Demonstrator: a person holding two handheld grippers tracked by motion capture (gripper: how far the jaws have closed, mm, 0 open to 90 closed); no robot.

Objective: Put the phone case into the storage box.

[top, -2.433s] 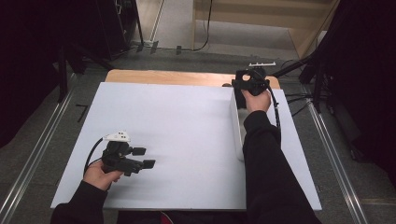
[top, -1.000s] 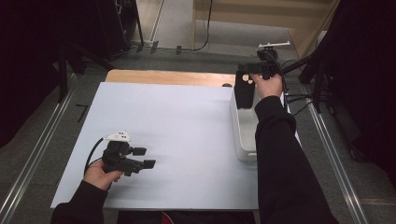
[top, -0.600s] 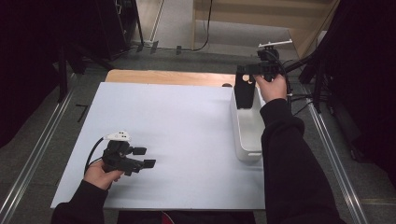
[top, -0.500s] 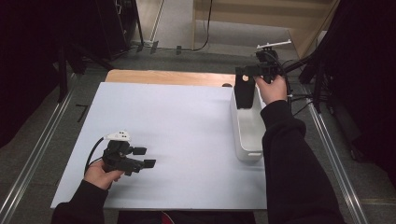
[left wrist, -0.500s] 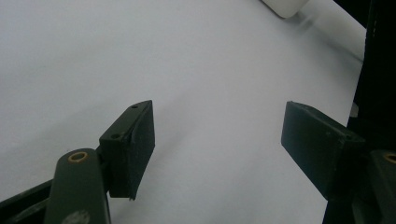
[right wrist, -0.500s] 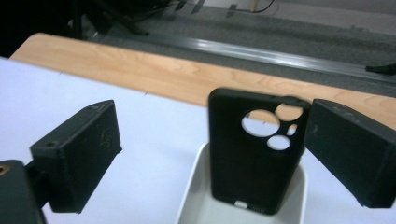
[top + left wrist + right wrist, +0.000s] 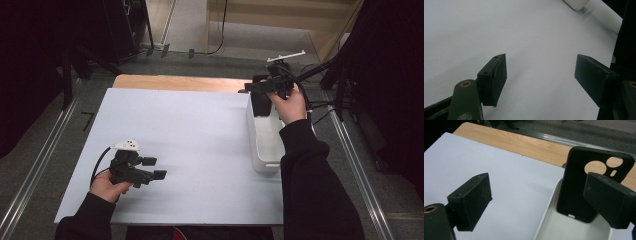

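A black phone case stands upright in the far end of a white tray at the right of the white sheet. Its camera cut-outs face me in the right gripper view, case, tray rim. My right gripper hovers just above and behind the case, open; the case stands beyond the right jaw, not between the jaws. My left gripper rests low over the near left of the sheet, open with nothing between its fingers.
The white sheet covers most of the table, and a strip of wooden tabletop shows at the far edge. A tray corner is far off in the left gripper view. Metal rails and cables run along the floor on both sides.
My right gripper has pulled back from the tray's far end toward the table's far edge, and the phone case now stands uncovered in the tray. The left gripper has stayed still.
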